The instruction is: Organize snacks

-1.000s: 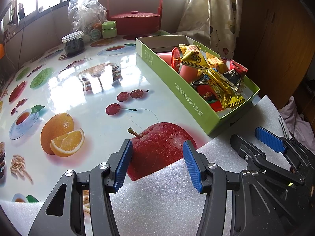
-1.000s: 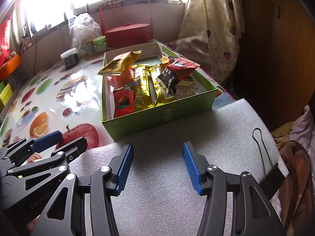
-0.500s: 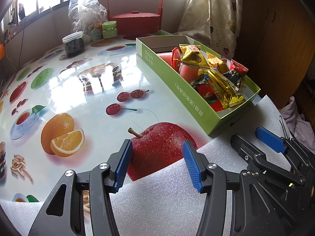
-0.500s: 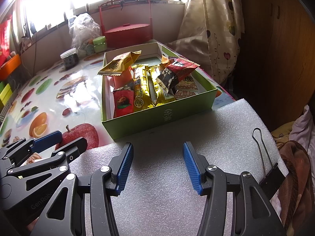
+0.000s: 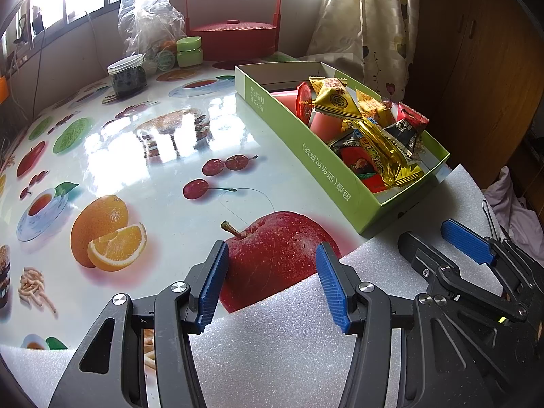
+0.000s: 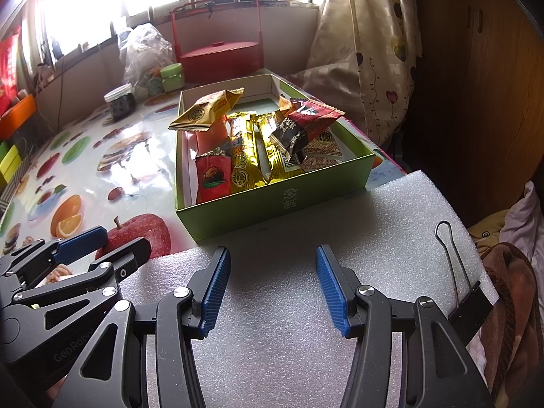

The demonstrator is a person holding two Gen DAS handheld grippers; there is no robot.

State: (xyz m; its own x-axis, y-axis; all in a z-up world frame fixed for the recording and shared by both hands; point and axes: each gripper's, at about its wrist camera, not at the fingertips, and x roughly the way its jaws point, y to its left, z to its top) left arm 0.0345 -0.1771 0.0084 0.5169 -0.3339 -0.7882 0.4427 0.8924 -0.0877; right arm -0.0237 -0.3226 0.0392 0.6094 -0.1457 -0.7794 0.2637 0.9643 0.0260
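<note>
White foam sheet [image 6: 340, 238] over glossy fruit-print table [image 5: 136, 156], curtain [image 6: 367, 51] behind

Black hand-held gripper [image 6: 272, 285], ribbed blue pads [image 6: 215, 290], silver screws

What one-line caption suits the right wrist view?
Open right gripper over white foam sheet, facing a green box of wrapped snacks.

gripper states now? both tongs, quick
Left tongs: open, holding nothing, over the foam sheet edge.
Right tongs: open, holding nothing, short of the green snack box.
</note>
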